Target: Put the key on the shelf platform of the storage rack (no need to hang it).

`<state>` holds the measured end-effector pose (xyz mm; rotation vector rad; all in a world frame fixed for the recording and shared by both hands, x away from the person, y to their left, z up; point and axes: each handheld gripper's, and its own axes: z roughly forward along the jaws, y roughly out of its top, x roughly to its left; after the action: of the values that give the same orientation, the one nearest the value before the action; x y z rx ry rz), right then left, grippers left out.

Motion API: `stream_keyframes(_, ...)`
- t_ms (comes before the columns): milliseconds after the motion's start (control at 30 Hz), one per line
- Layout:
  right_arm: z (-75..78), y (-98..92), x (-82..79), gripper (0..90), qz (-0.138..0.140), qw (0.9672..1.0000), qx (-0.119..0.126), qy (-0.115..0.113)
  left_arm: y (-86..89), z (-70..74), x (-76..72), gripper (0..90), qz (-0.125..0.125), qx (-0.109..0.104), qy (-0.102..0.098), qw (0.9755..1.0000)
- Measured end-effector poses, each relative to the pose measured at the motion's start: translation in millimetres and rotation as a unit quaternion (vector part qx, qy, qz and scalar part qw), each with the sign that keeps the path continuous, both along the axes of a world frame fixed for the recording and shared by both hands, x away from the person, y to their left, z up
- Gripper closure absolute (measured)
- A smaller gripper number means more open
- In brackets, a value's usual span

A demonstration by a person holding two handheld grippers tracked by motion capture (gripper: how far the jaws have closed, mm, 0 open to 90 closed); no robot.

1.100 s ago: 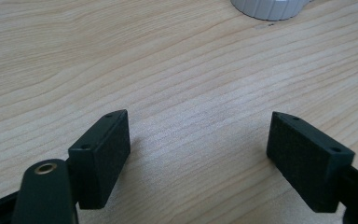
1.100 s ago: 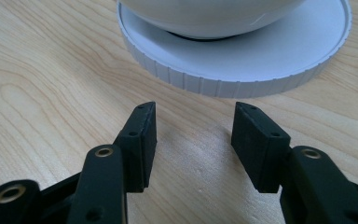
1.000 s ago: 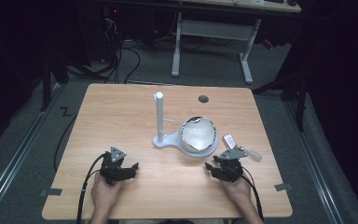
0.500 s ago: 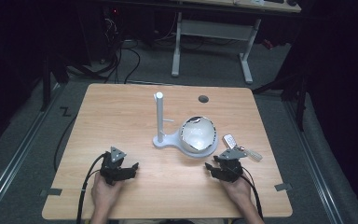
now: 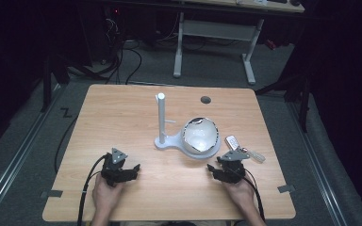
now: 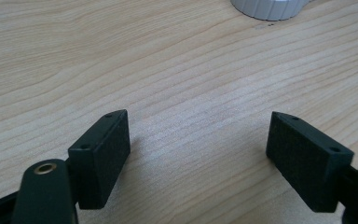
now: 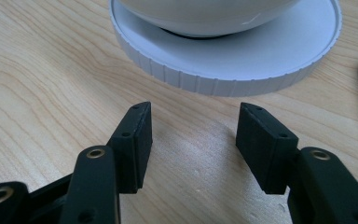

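The right hand-held gripper point(image 5: 219, 168) rests near the front edge of the worktop point(image 5: 122, 113), toward its right corner, with a hand point(image 5: 241, 193) behind it. Its jaws have just been opening and now stand wide apart with nothing but bare wood between them. In the right gripper view the same hand-held gripper point(image 7: 193, 140) points at the round white base point(image 7: 242, 60) just ahead of its tips, close but not touching. That base carries a white globe point(image 5: 199, 135), and a flat neck joins it to a slim upright white post point(image 5: 160, 117); the whole stand sits about the middle of the worktop, a little to the right. A small white and dark key fob point(image 5: 232, 141) lies just beside the base on its right, close to the right hand-held gripper.

The left hand-held gripper point(image 5: 128, 170) sits near the front edge toward the left corner, well apart from the stand. In the left gripper view its jaws point(image 6: 198, 149) gape wide over empty wood, gripping nothing, with the ribbed rim of the base point(image 6: 268, 7) far ahead.
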<state>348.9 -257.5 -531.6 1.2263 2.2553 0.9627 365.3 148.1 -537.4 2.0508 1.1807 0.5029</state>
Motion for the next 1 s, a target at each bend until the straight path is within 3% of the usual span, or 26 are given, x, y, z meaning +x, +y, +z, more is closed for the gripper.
stream_keyframes(367,0.0,0.6,0.3,44.7,-0.008,1.0,0.001,0.001,0.0,0.0,0.0,22.1,0.0,0.0,0.0,1.0)
stream_keyframes(833,7.3,-5.4,-7.8,50.0,-0.021,0.9996,-0.004,-0.02,0.0,0.0,0.1,22.1,0.0,0.0,0.0,1.0)
stream_keyframes(1000,8.1,-9.7,-8.9,51.0,-0.025,0.9995,0.005,-0.018,0.0,0.0,0.1,22.1,0.0,0.0,0.0,1.0)
